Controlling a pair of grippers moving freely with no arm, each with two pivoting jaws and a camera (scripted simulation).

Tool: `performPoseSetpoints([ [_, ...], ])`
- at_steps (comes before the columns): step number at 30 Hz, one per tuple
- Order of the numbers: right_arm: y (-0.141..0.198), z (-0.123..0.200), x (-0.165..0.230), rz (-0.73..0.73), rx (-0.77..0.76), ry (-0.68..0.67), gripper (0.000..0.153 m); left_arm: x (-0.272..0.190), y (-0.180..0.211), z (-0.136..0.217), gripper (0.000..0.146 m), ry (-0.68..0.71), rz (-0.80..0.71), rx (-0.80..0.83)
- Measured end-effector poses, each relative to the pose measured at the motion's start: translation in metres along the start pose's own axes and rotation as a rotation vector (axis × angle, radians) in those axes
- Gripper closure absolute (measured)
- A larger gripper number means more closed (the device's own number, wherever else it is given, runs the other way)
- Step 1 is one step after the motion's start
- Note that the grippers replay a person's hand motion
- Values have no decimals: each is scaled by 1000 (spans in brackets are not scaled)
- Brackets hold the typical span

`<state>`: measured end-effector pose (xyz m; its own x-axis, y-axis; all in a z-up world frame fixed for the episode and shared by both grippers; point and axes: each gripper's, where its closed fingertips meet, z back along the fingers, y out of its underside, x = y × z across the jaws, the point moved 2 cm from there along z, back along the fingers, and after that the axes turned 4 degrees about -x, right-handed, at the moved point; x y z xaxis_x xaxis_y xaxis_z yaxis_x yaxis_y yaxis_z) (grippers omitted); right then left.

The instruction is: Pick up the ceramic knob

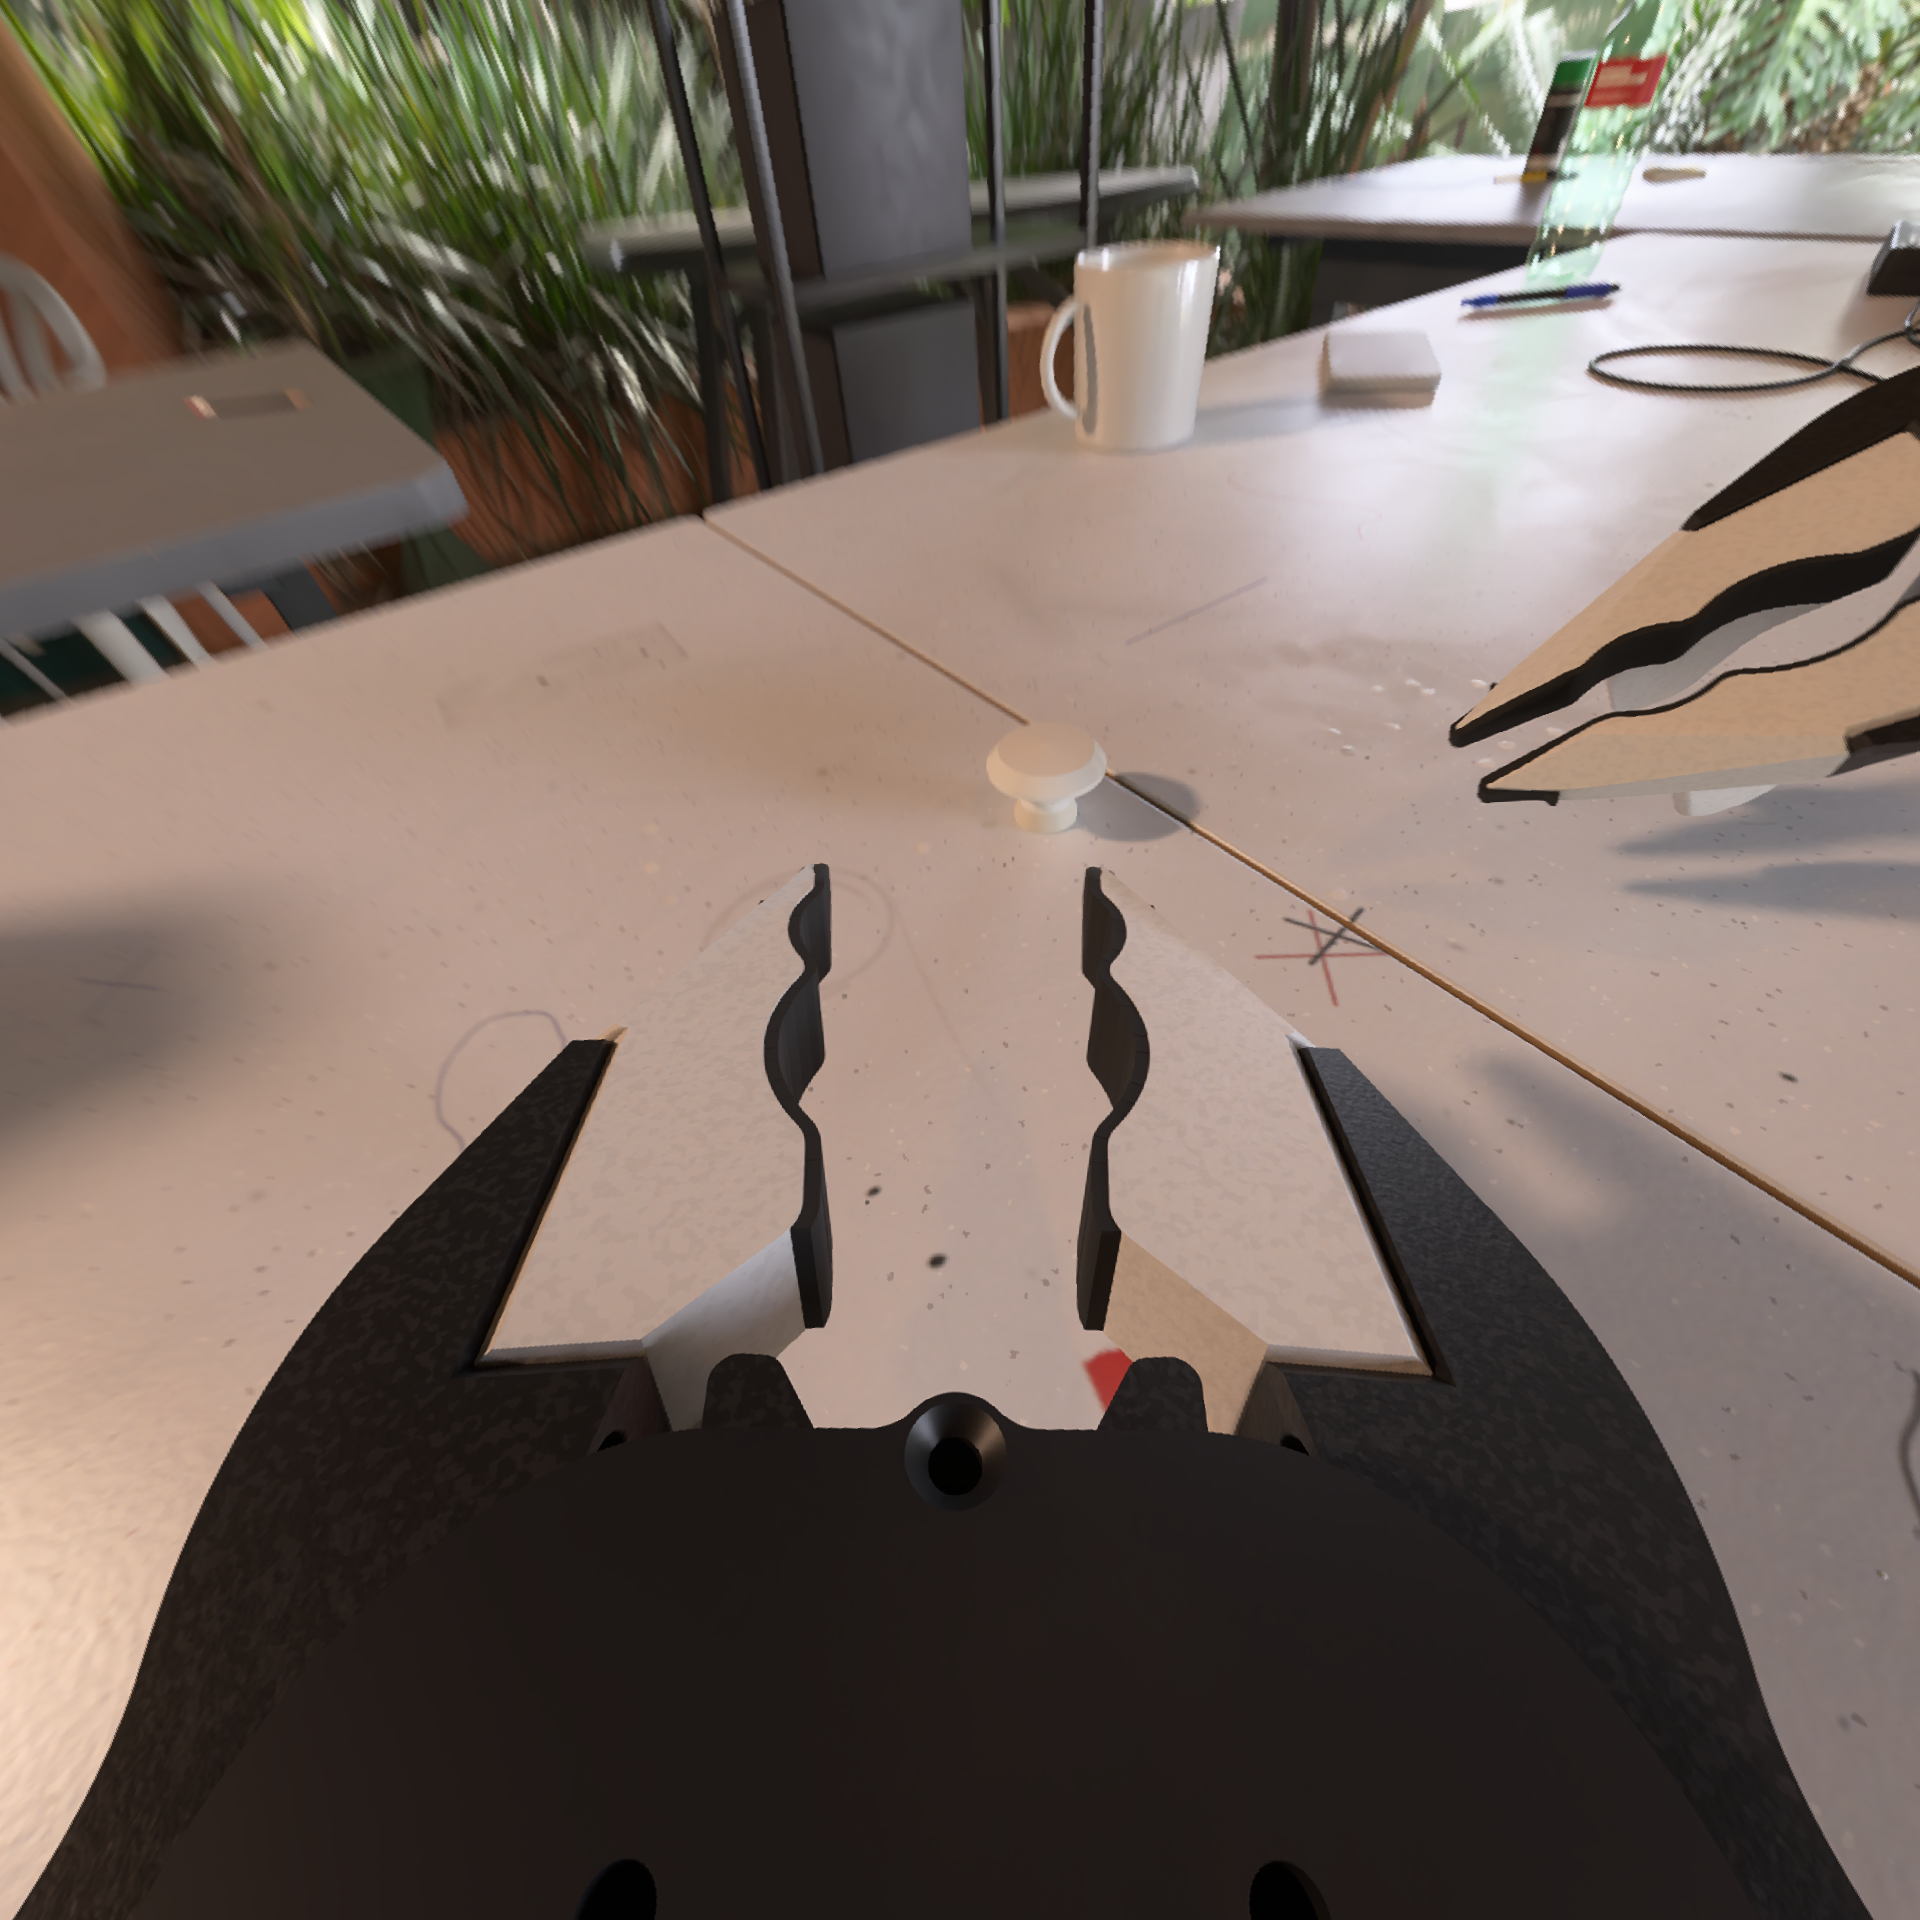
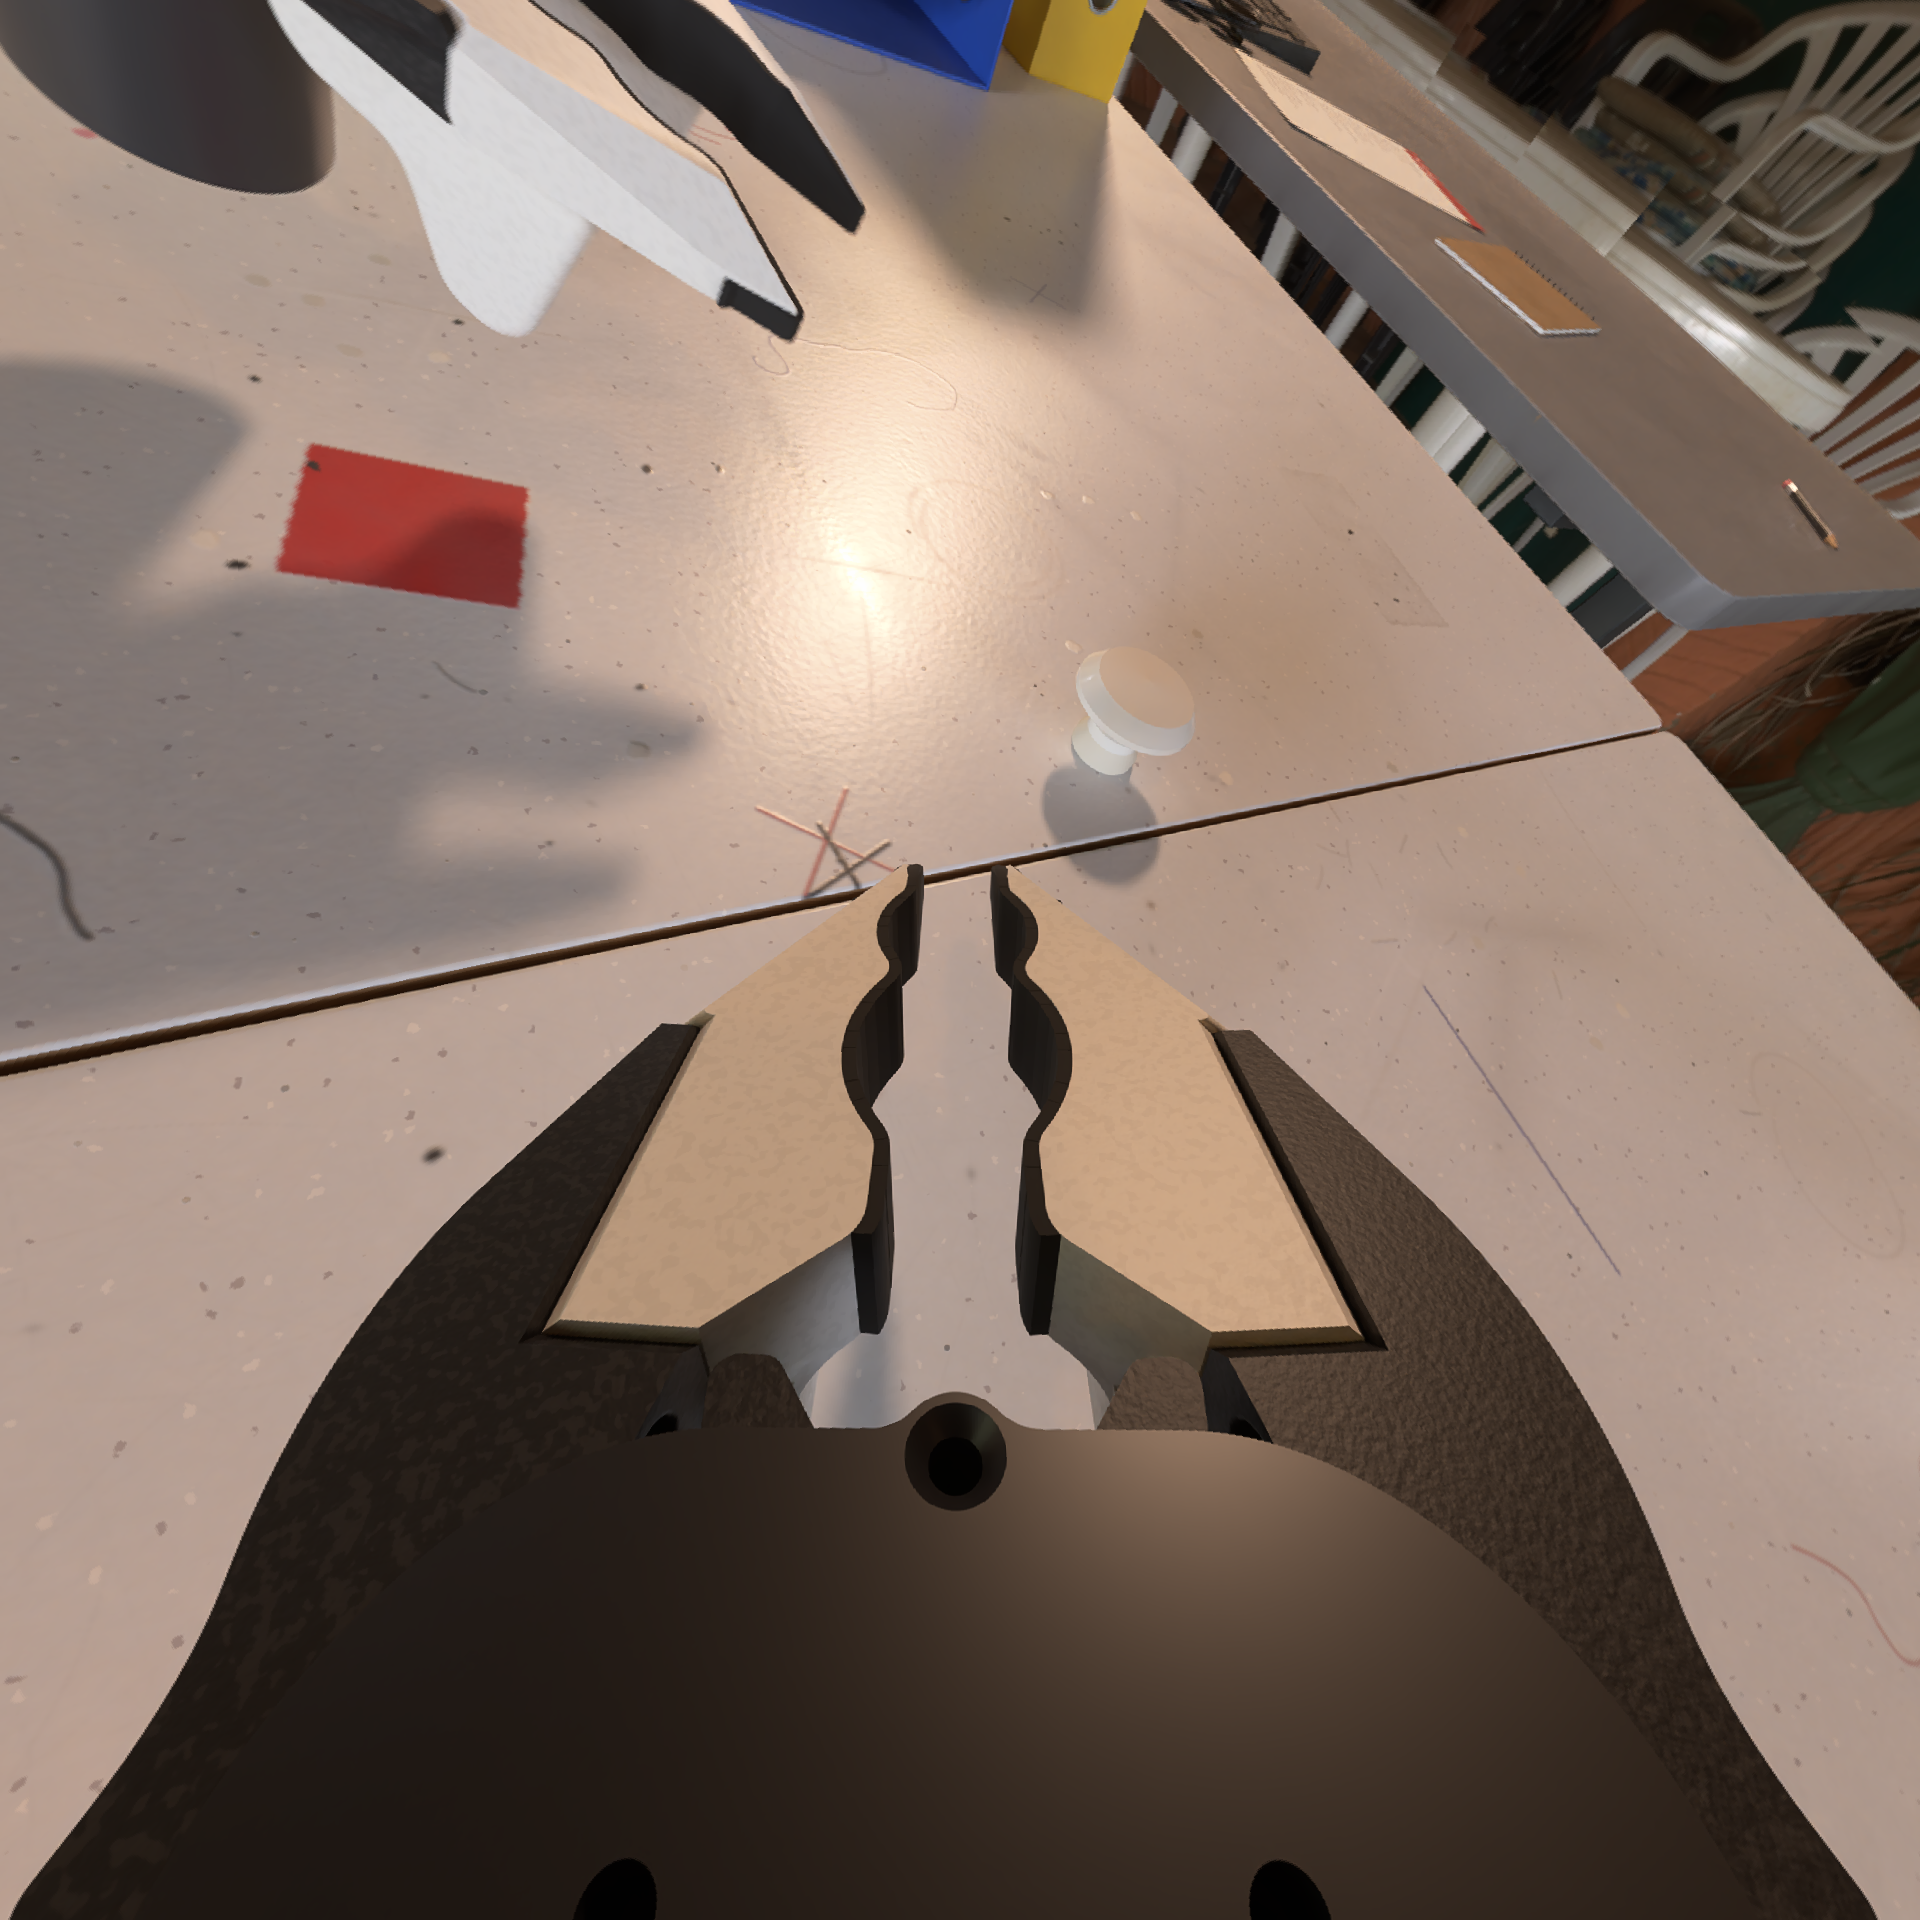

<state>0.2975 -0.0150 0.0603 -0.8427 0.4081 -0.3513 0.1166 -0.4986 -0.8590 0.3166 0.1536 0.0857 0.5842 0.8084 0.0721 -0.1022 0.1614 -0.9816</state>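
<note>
A pale, speckled worktop made of panels butted together is seen in front of dense greenery, with further desks and white chairs beyond. The ceramic knob is stood on its narrow foot, cap up, just beside the seam where two panels meet, and a round shadow is cast across that seam. Nothing touches it.

The left tongs are held low and nearly level with the worktop, spread apart and empty, with the knob a short way ahead of the tips and slightly to the right of the gap; this is judged to be a lining-up for a sideways grip below the cap. The right tongs are kept over the seam with only a narrow gap between the tips and nothing between them, the knob lying ahead and to their right; they appear to be held in reserve. A white mug and a red square are set well apart from the knob, so the approach is left free.
</note>
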Motion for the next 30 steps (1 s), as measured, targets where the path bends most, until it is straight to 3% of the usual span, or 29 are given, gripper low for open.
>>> performPoseSetpoints([
  [3,1,0,-2,-18,2,2,138,6,9,-18,90,29,35,94],
  [8,2,-1,-4,-29,5,12,136,2,31,-62,78,130,-86,334],
  [15,2,-1,-4,-38,7,7,134,0,36,-108,67,172,-116,429],
  [30,4,-3,-2,-27,29,-8,134,-21,29,-122,70,227,-88,401],
])
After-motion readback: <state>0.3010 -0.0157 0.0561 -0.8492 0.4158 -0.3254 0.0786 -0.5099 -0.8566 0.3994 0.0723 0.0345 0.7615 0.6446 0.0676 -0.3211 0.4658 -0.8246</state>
